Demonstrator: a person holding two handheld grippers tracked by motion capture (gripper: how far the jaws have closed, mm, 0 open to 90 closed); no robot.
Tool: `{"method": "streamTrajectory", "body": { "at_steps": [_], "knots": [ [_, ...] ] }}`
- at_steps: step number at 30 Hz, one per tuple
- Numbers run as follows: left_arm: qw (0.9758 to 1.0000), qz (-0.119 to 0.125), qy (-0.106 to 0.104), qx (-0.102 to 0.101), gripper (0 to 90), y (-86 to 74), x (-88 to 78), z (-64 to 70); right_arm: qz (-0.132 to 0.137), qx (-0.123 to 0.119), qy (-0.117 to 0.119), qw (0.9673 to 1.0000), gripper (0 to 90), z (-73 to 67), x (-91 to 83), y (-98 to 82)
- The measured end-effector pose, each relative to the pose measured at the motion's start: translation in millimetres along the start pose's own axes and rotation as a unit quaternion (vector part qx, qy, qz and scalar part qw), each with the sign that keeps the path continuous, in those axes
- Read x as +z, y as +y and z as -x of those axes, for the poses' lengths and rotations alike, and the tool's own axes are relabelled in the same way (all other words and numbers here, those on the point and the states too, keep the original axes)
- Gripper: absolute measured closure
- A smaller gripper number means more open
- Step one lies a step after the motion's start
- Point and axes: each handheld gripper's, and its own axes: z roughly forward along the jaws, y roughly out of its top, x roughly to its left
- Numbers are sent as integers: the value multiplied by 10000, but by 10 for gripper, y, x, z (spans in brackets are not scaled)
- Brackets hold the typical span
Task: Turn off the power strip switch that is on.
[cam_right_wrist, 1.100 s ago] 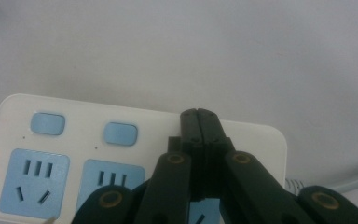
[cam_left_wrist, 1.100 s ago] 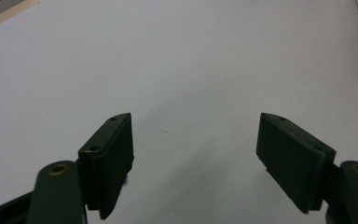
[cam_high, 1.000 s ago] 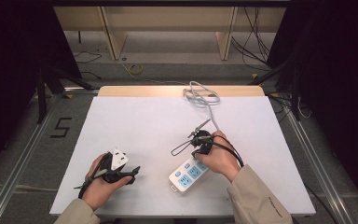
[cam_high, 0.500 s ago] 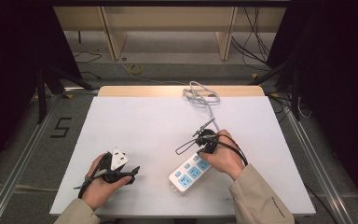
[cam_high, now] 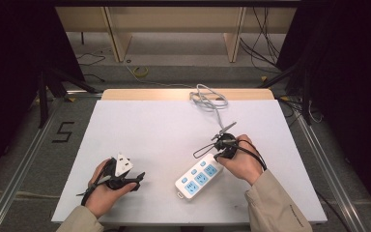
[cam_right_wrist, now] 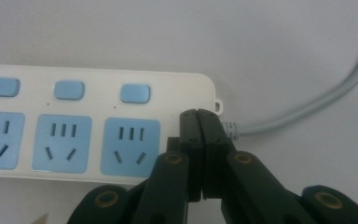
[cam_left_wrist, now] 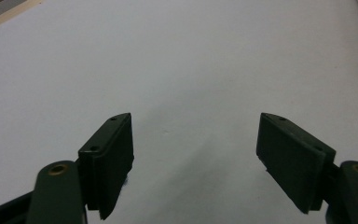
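Observation:
A white power strip (cam_high: 199, 178) with blue sockets and blue switches lies flat near the table's front edge. Its grey cable (cam_high: 218, 116) runs to a coil at the far edge. My right gripper (cam_high: 221, 153) hangs over the strip's cable end. In the right gripper view the right gripper (cam_right_wrist: 200, 116) is shut, pads together with nothing seen between them, just above the power strip (cam_right_wrist: 98, 126) where the cable (cam_right_wrist: 307, 107) enters. My left gripper (cam_high: 137, 178) rests at the front left. In the left gripper view the left gripper (cam_left_wrist: 193, 149) stands open over bare table.
The white table (cam_high: 164, 125) has a wooden strip along its far edge. The coiled cable (cam_high: 210, 99) lies at the far middle. Dark floor, metal rails and wooden furniture legs surround the table.
My right hand and its shut gripper have drifted to the right and a little away from me along the strip's cable end. The left hand has stayed put.

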Motion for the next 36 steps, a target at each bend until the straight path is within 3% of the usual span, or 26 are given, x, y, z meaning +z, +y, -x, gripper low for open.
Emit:
{"method": "streamTrajectory", "body": {
  "at_steps": [21, 28, 36],
  "knots": [
    [10000, -8, 1, -7, 272, 0, 4, -6, 172, 259, -136, 9994, 795, 153, -61, -259],
    [10000, -9, 24, -14, 270, 0, 3, -9, 356, 417, -153, 9984, 728, 197, -104, -395],
    [10000, -24, 35, -3, 269, -7, 3, -20, 747, 509, -159, 9958, 657, 221, -136, -565]
  ]
}}
